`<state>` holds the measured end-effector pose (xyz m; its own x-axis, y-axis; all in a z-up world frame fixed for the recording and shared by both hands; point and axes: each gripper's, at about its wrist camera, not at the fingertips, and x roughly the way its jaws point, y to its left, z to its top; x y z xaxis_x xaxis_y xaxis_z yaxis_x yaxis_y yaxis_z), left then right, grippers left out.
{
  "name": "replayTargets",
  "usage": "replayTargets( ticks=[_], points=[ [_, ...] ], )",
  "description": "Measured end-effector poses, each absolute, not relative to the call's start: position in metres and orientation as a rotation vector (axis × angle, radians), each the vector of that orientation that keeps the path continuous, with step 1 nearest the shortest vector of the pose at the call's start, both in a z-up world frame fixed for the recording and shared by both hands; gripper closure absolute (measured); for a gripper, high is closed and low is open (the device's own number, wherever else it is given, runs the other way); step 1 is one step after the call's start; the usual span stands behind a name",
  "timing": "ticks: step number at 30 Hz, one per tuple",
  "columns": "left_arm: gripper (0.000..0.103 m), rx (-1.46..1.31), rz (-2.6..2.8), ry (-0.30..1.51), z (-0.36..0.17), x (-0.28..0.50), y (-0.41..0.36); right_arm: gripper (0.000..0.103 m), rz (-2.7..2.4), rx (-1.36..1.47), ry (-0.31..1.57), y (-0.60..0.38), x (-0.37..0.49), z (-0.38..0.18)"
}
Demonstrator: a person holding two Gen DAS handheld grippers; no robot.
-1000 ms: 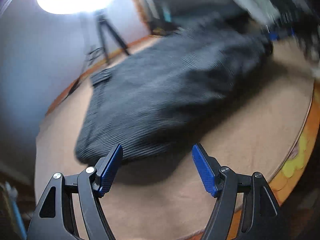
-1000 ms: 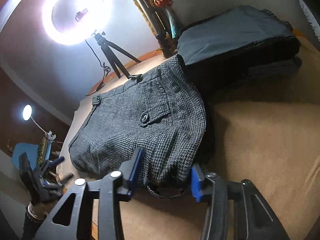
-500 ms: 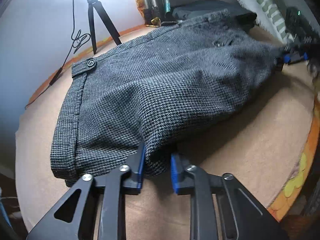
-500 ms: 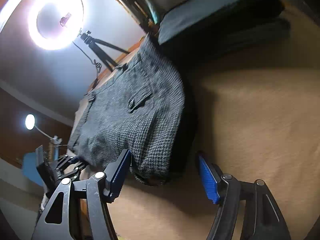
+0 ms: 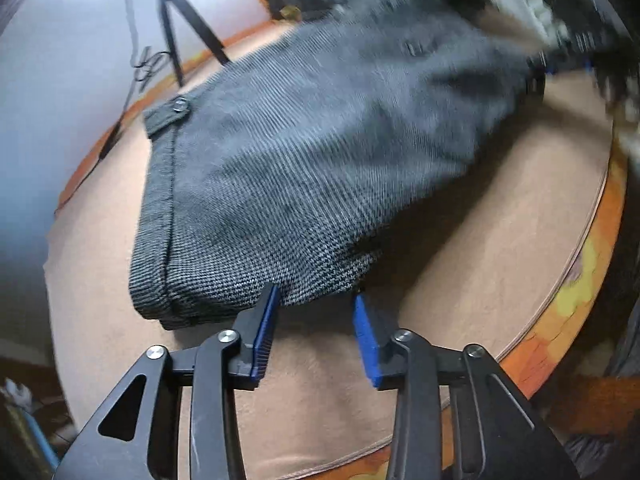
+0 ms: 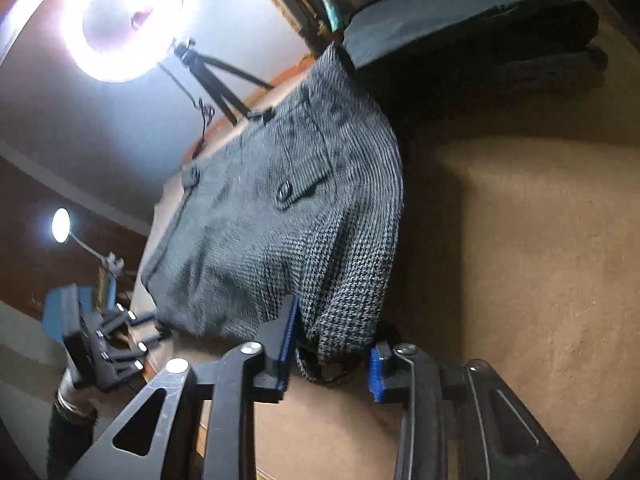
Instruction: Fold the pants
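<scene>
Grey houndstooth pants lie folded on the round tan table, waistband with a button to the left. My left gripper is open at the near folded edge, its blue pads just at the cloth and not closed on it. In the right wrist view the pants show a buttoned back pocket. My right gripper has its jaws partly closed around the near corner of the pants; the cloth sits between the pads with a small gap on the right side. The left gripper also shows in the right wrist view.
A stack of dark folded clothes sits at the far side of the table. A ring light on a tripod stands beyond the table's far edge. The table's orange painted rim runs along the right.
My left gripper was nearly closed on the pants' edge half a second ago and has opened. My right gripper has narrowed around the near corner of the pants.
</scene>
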<state>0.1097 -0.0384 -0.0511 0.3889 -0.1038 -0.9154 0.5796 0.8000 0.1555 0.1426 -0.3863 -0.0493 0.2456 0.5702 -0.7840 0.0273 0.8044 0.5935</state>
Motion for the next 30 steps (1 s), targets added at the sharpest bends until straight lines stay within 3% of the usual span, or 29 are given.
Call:
replayTargets(
  ticks=[2, 8, 16, 21, 30],
  points=[
    [0.058, 0.416, -0.446, 1.041, -0.035, 0.114, -0.034, 0.057, 0.421, 0.553, 1.262, -0.392, 0.141, -0.042],
    [0.058, 0.326, -0.338, 0.9, -0.021, 0.144, -0.05, 0.043, 0.347, 0.619, 1.127, -0.426, 0.149, -0.03],
    [0.058, 0.52, -0.278, 0.913, -0.065, 0.159, -0.081, 0.043, 0.293, 0.663, 1.156, -0.433, 0.181, -0.062],
    [0.056, 0.474, -0.283, 0.939, -0.075, 0.163, -0.074, 0.042, 0.306, 0.622, 1.183, -0.425, 0.197, -0.08],
    [0.055, 0.381, -0.281, 0.873, -0.05, 0.165, -0.073, 0.041, 0.392, 0.602, 1.134, -0.409, 0.2, -0.082]
  ],
)
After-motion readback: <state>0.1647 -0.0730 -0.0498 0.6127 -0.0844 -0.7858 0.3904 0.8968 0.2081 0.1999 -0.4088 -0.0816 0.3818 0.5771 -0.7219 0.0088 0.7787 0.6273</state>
